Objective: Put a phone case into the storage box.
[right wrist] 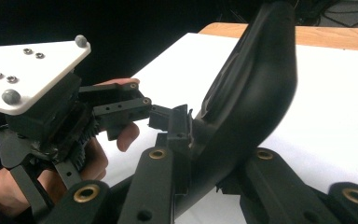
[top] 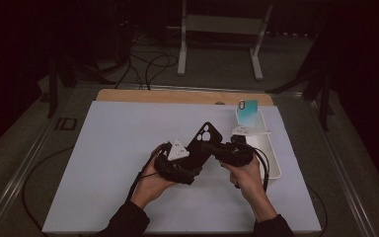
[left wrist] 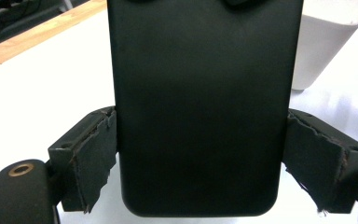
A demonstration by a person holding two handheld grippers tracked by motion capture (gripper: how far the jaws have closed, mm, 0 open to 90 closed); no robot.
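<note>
**A:** Where am I in this? I've got the black, soft-looking phone case with round camera cut-outs (top: 203, 143) lifted off the white desk (top: 113, 163), held between both claws over its middle.

**B:** From the left gripper view, your left claw (top: 190, 165) is closed on the case's long edges: both torn pads (left wrist: 95, 158) press against its sides near the bottom end. That grip looks firm.

**A:** And my right claw (top: 212, 147)?

**B:** In the right gripper view the case runs up between its two jaws, and they seem to pinch one long edge, closed on it. The case bows there, so I'd judge you're mid-flex or mid-handover, not yet setting it down.

**A:** So the next move?

**B:** Decide which claw keeps it. If it's going to the white rectangular plastic tub (top: 271, 158) just right of your right hand (top: 246, 173), let the left claw release first, then swing right. Keep the case from twisting; it bends easily.

**A:** What can't I trust here?

**B:** The case's top end is cut off in the left gripper view, and its inner face is hidden. How deep the right jaws bite I can't tell. The pale teal card-like thing (top: 249, 112) at the tub's far end is too small to identify, and the room behind is dark.
</note>
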